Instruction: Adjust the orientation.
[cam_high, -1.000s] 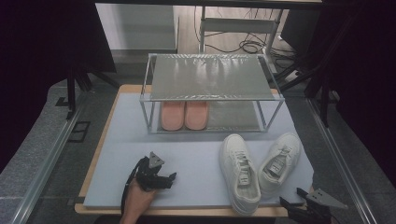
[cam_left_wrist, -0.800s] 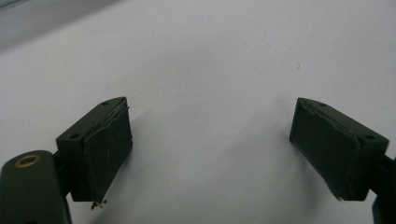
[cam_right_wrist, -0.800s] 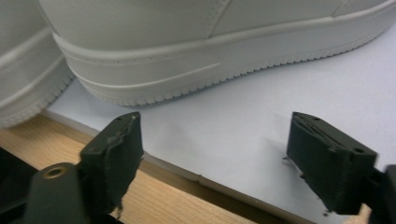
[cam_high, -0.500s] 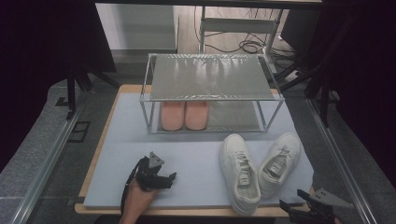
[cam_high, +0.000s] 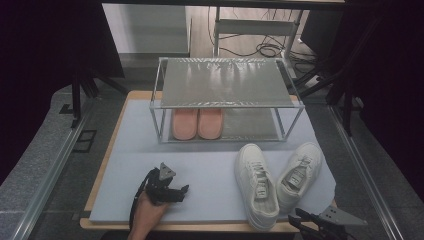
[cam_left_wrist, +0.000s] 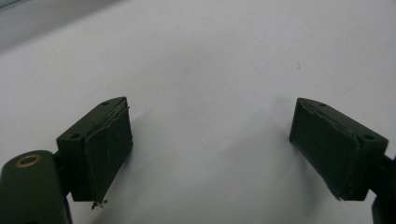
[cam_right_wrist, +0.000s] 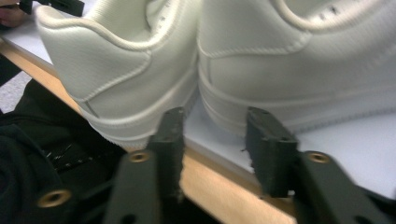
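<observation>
Two white sneakers lie side by side at the front right of the pale mat, one to the left of the other. My right gripper hovers at the table's front edge just behind their heels. In the right gripper view, its jaws have just been closing and stand partly apart. Only the mat's edge lies between them, under the gap between the left heel and the right heel. My left gripper rests on the mat at the front left, wide open over bare mat.
A metal two-level rack stands at the back of the mat, with a pair of pink slippers on its lower shelf. The wooden table edge runs just under my right jaws. Dark floor and cables surround the table.
My right gripper has shifted a little toward the sneakers' heels at the bottom right. The left hand and its gripper have stayed where they were.
</observation>
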